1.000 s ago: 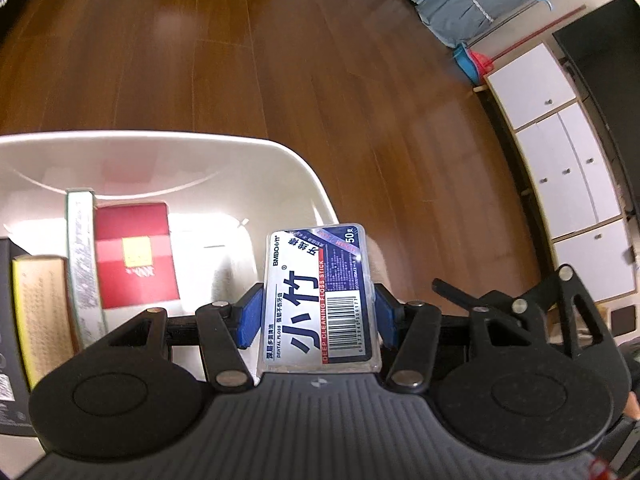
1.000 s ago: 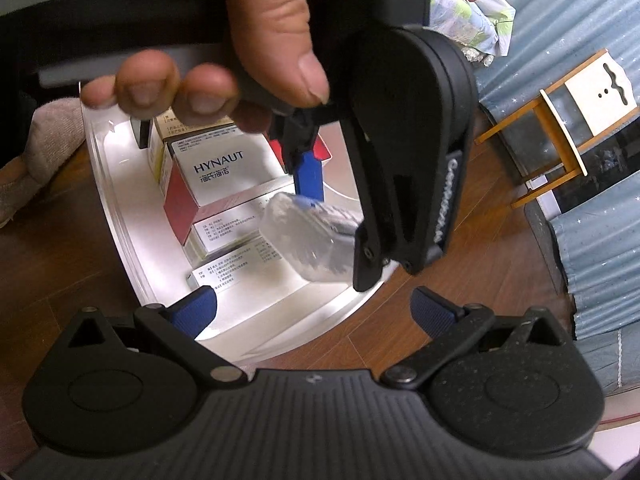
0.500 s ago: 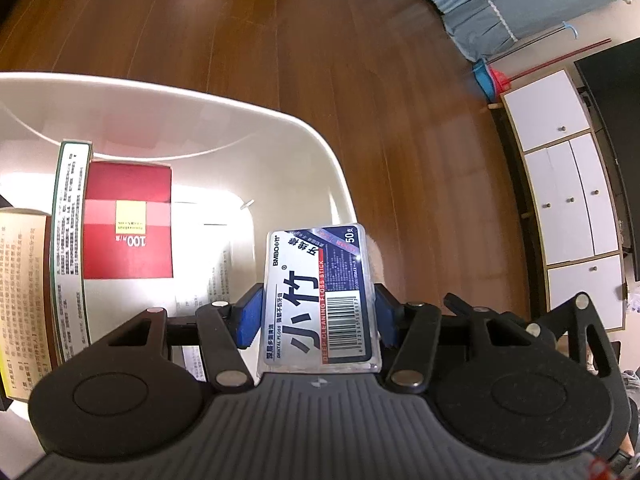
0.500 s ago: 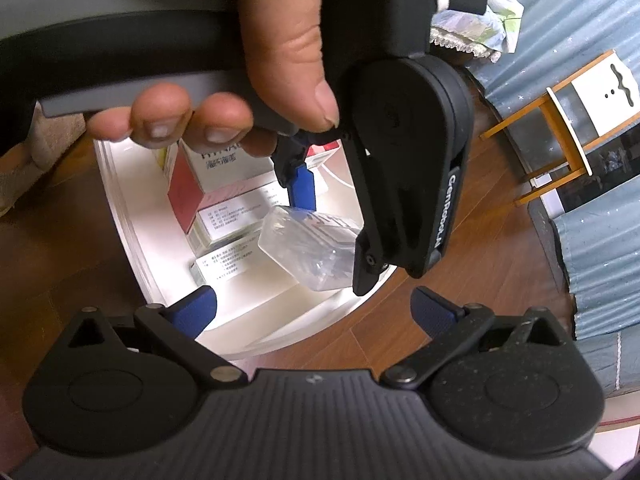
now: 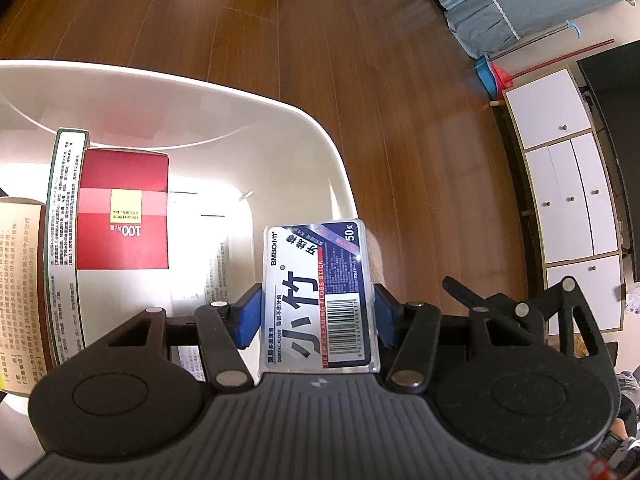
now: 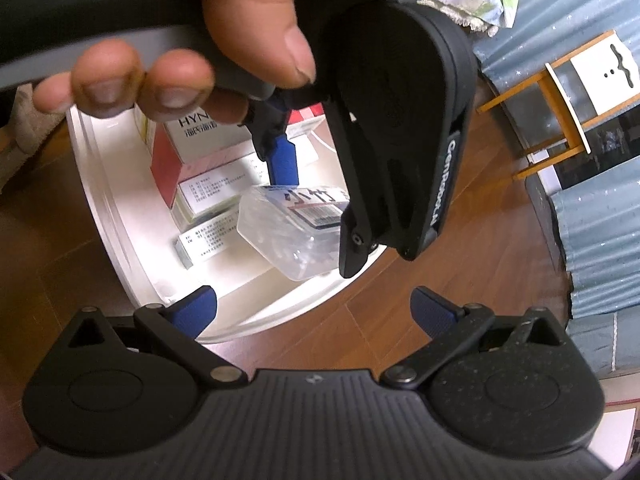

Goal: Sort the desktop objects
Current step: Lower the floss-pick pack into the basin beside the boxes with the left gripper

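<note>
Layout. The tray (image 5: 328, 152) rests on the wooden floor (image 5: 360, 60). In the left wrist view, boxes fill its left part: a "100" box (image 5: 122, 212) with a taller box (image 5: 64, 240) standing at its left. The dental floss case (image 5: 320, 296) sits between the left gripper (image 5: 318, 312) fingers (above the tray's near right corner). A cabinet (image 5: 568, 192) stands far right.

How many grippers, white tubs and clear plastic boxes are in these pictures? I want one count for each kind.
Grippers: 2 (left gripper, right gripper)
White tub: 1
Clear plastic box: 1
Total: 4
</note>
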Demonstrator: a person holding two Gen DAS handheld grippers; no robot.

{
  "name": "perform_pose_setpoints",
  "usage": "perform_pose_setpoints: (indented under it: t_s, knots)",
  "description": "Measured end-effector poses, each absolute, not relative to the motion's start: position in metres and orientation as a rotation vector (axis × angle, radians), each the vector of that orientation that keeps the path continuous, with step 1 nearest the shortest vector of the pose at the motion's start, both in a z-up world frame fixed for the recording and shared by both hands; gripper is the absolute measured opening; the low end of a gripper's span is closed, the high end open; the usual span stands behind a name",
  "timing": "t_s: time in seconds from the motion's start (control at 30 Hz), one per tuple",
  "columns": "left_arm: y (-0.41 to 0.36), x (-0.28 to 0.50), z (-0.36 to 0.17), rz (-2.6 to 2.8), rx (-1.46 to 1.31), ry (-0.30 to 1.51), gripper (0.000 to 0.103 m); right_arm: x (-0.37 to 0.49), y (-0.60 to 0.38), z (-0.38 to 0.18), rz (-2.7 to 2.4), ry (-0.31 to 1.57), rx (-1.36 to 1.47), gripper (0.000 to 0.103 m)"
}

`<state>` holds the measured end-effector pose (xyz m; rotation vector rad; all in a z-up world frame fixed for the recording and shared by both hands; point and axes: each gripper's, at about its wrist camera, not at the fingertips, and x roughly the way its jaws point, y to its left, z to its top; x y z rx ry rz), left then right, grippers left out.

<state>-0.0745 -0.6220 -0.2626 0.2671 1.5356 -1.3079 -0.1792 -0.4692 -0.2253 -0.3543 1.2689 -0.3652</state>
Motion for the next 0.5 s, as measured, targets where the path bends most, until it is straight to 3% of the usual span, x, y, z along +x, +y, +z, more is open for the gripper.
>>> perform_pose_setpoints:
  t_s: [0.5]
  knots:
    - [-0.638, -0.083, -0.271, -1.284, 0.216, 1.584, 0.058, -0.182, -0.471, -0.227, -0.377, 1.302, -0.352, 0.102]
